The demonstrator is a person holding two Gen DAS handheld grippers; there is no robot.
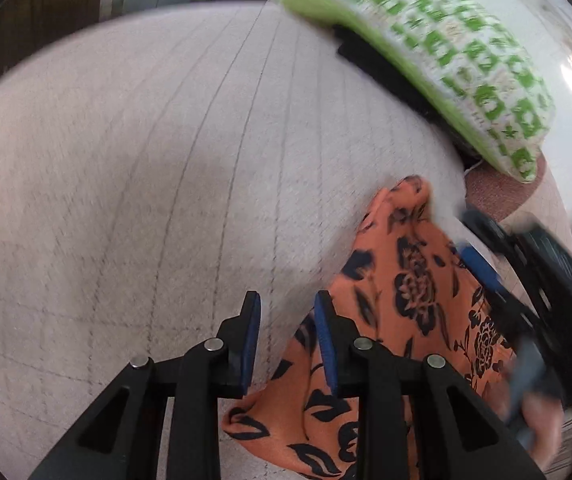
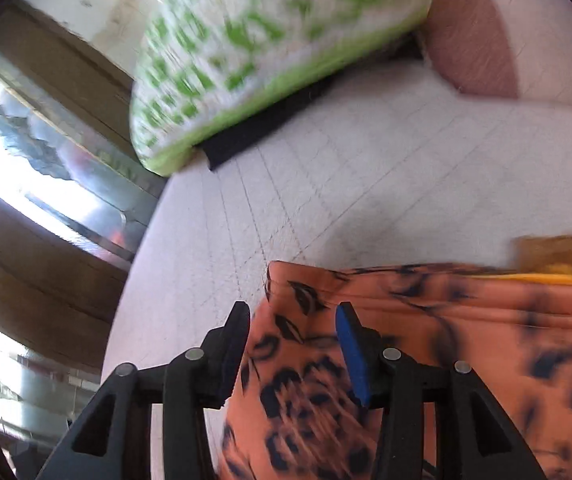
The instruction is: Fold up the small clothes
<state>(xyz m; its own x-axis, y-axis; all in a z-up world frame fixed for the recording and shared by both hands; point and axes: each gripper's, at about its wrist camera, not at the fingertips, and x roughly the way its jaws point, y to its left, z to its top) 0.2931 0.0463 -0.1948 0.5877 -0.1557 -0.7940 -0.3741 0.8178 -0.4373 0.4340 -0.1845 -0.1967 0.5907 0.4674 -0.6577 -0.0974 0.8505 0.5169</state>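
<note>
Left gripper [image 1: 287, 300]: black plastic linkage arms w/ triangular cutouts, two round silver pins per side, blue pads on fingers [image 1: 325, 338]. Right gripper [image 2: 292, 312]: same build, black arms, silver pins, blue pad on one finger [image 2: 351, 356]; other pad looks dark, in shade. Next to the right gripper in left cam: blurred skin of right hand [image 1: 542, 420], bare, no sleeve visible.

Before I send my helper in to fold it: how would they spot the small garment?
Start from the pale quilted bed surface with the green-and-white patterned pillow at its far edge. Nearer lies the orange cloth with black flower print, beside both open grippers. It is the only orange, black-flowered fabric; a mustard-yellow cloth borders it.
</note>
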